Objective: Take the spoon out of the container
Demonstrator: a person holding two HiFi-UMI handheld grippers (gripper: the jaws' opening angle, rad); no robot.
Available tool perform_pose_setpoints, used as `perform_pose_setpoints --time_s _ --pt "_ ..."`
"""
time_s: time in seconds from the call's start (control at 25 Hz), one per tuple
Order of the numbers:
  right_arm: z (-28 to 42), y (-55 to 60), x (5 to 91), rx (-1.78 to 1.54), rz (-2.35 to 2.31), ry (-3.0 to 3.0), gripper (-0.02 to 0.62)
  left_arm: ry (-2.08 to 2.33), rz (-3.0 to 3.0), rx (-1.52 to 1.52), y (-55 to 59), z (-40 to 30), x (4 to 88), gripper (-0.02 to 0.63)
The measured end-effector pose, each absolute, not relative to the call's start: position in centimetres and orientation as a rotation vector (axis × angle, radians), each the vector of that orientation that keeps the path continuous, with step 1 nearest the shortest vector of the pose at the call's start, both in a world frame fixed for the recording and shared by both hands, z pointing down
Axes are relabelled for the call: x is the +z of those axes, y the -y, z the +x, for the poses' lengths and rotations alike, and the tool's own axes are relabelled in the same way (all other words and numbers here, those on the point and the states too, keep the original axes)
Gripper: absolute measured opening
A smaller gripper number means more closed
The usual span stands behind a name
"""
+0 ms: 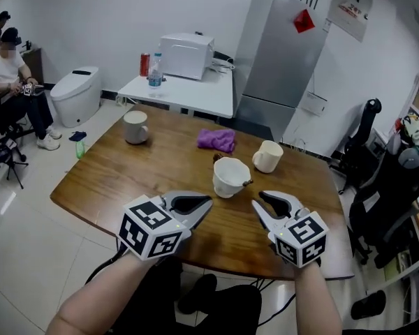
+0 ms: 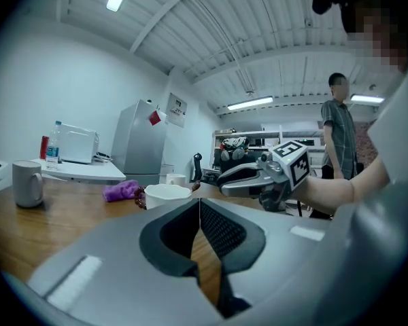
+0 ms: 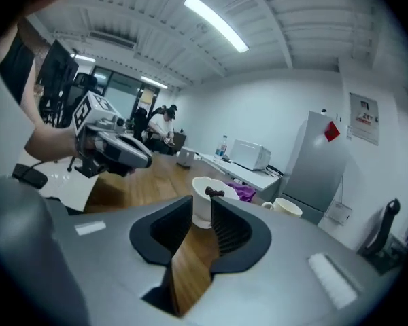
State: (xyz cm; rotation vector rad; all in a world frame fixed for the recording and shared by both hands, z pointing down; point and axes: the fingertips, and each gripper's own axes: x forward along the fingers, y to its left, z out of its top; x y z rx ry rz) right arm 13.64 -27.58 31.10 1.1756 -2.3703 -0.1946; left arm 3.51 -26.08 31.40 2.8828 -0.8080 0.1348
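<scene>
A white cup-shaped container (image 1: 230, 176) stands on the wooden table (image 1: 126, 180), and a brown spoon handle (image 1: 246, 183) pokes over its right rim. In the right gripper view the container (image 3: 205, 194) shows straight ahead beyond the jaw tips, with the dark handle (image 3: 213, 193) at its rim. My right gripper (image 1: 260, 199) is just right of and nearer than the container, open, with nothing between the jaws (image 3: 202, 208). My left gripper (image 1: 208, 202) rests left of and nearer than the container, shut and empty (image 2: 199, 206). From the left gripper view the container (image 2: 167, 194) sits ahead.
A white mug (image 1: 135, 126) stands far left on the table, a purple cloth (image 1: 216, 139) and a cream mug (image 1: 267, 156) lie behind the container. Beyond the table are a white side table with a microwave (image 1: 186, 56) and a grey fridge (image 1: 283, 47). Office chairs (image 1: 384, 194) stand at the right.
</scene>
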Motion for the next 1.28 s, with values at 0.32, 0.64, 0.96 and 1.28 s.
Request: perform_pose_setpoints --time_s 0.32,0.64,0.96,1.28 --pt "13.6 31.5 32.8 -0.475 1.006 2.046 0.11 0.776 2.886 0.144 26.1 3.9 32.3 0.034" --pt "13.0 32.7 33.3 -0.602 0.915 1.921 0.14 0.762 2.876 0.119 25.9 3.6 32.4 0.034" --pt "11.7 32.8 33.1 -0.681 0.86 1.888 0.145 0.753 2.864 0.114 25.7 3.6 32.9 0.031" --pt "11.1 32.0 32.5 -0.826 0.833 1.825 0.06 0.74 2.858 0.109 25.5 3.6 33.2 0.031"
